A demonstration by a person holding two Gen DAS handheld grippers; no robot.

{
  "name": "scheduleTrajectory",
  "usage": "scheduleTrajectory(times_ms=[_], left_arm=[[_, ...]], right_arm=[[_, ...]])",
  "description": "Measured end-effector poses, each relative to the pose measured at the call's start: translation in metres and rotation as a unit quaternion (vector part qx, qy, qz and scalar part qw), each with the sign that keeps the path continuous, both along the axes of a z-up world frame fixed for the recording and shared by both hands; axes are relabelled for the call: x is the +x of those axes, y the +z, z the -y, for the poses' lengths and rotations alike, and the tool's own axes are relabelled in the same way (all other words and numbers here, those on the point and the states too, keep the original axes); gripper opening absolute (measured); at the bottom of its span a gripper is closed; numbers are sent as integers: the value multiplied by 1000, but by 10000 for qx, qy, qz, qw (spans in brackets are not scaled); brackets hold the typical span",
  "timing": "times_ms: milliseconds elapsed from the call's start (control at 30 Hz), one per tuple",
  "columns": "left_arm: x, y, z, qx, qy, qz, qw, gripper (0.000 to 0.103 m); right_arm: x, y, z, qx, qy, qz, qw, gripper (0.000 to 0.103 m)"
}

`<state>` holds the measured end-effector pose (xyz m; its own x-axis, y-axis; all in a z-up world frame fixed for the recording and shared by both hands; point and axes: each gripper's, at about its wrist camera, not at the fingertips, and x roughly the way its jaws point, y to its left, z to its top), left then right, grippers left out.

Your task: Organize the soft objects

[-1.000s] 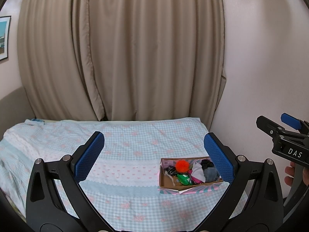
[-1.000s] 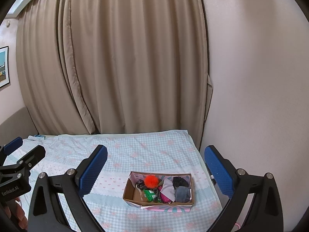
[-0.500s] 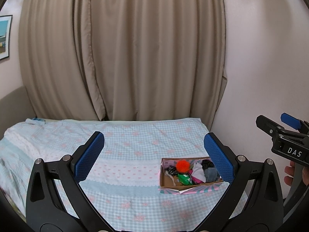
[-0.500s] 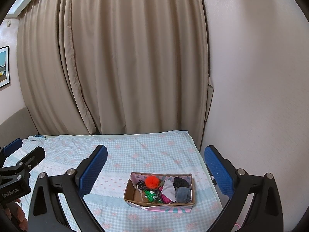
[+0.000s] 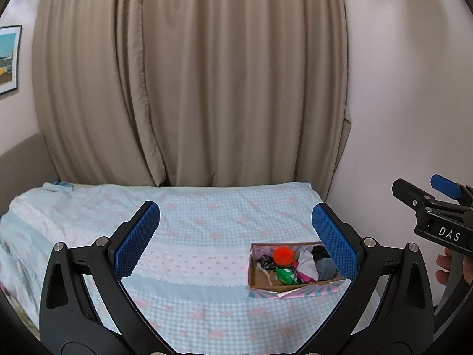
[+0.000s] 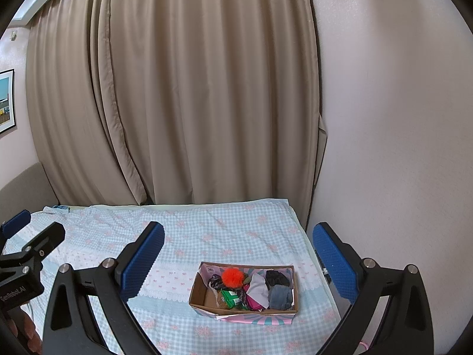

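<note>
A shallow cardboard box [image 6: 207,303] lies on the bed [image 6: 224,230] near its right edge; it also shows in the left wrist view [image 5: 266,287]. It holds several soft items: an orange pom-pom [image 6: 232,276], a green piece [image 6: 232,295], white and pink cloth [image 6: 257,291], a grey sock [image 6: 279,295] and black fabric [image 6: 276,276]. The pom-pom also shows in the left wrist view [image 5: 282,256]. My left gripper [image 5: 236,242] is open and empty, held above the bed. My right gripper [image 6: 238,256] is open and empty, well above the box.
Beige curtains [image 6: 192,103] hang behind the bed. A pale wall [image 6: 399,148] runs along the bed's right side, close to the box. A framed picture [image 5: 9,59] hangs on the left wall. A small blue item [image 5: 63,184] lies at the bed's far left.
Both views have shifted very slightly; the grippers stay open and the box and its contents have not moved.
</note>
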<state>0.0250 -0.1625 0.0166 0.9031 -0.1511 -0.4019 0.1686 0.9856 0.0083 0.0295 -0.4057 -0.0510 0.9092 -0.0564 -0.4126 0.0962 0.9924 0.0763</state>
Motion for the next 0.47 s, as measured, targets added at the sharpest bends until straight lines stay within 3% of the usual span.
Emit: scheduleTrajectory(times_ms=[467], left_arm=[[9,-7,8,56,111,-24,9999,103]], right_arm=[[15,-7,3,5,86,-215,9997,100]])
